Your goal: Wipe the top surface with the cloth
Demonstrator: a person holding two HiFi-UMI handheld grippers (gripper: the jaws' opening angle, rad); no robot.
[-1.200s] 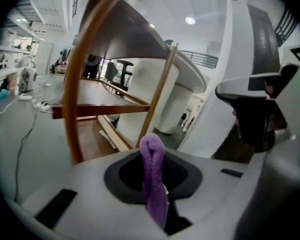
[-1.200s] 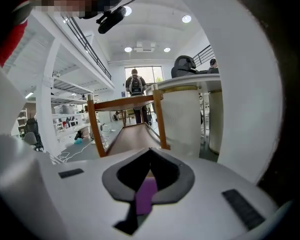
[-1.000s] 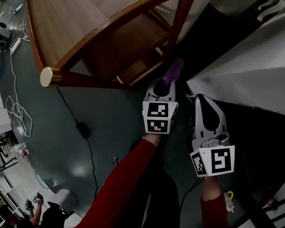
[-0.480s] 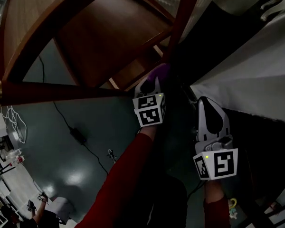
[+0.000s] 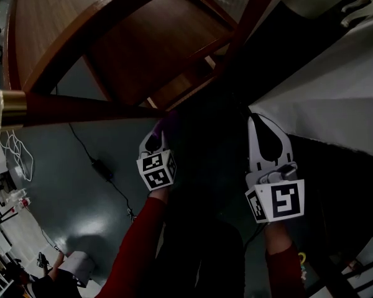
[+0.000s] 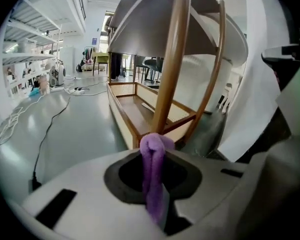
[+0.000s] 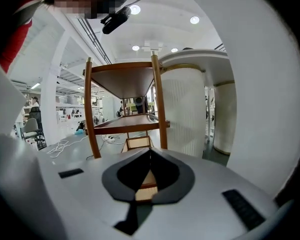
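A folded purple cloth (image 5: pixel 168 122) (image 6: pixel 153 171) sticks out between the jaws of my left gripper (image 5: pixel 163 130) (image 6: pixel 155 145), which is shut on it. This gripper hangs low over the floor, beside the wooden shelf unit's front leg (image 6: pixel 172 59) and below its top surface (image 5: pixel 53 17). Off to the right, my right gripper (image 5: pixel 254 120) (image 7: pixel 150 152) is shut with nothing in it. It points past the lower shelf (image 5: pixel 155 39). In the right gripper view the shelf unit (image 7: pixel 124 79) stands ahead, seen from below its top board.
A brass cap (image 5: pixel 5 109) ends the near rail of the shelf unit. White rounded furniture (image 5: pixel 326 98) (image 7: pixel 190 109) stands close on the right. Cables (image 5: pixel 102 166) and a power brick lie on the grey floor (image 5: pixel 68 191) at the left.
My left gripper has drawn back and to the left with the cloth, away from the shelf leg. The right gripper has barely shifted. The head view has swung over the shelf unit.
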